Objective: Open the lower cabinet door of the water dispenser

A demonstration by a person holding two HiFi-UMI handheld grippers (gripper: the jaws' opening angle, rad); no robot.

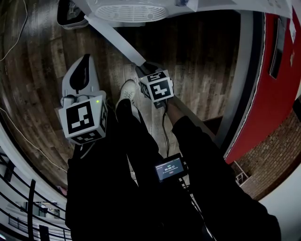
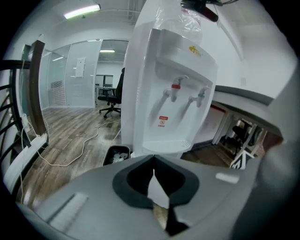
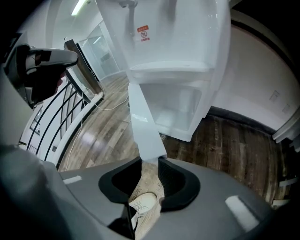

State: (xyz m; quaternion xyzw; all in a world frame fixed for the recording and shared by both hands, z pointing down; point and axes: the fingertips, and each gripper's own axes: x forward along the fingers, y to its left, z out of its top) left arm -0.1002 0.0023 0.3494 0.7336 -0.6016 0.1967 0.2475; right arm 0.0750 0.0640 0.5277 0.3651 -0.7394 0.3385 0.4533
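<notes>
- Water dispenser (image 1: 127,10) at twelve o'clock, its white door (image 1: 110,35) slanting down.
- Right gripper (image 1: 143,71) at the door's lower end.
- Left gripper (image 1: 83,66) at nine o'clock.
- White shoe (image 1: 127,92) between them.

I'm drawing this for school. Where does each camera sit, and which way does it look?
Head view: on the person's head, looking steeply down; shows legs, a shoe, the left gripper and right gripper.
Left gripper view: on the left gripper, looking past its shut jaws at the water dispenser.
Right gripper view: on the right gripper, looking down along jaws gripping the door.
Shared: head and right gripper views both show shoe and door.
</notes>
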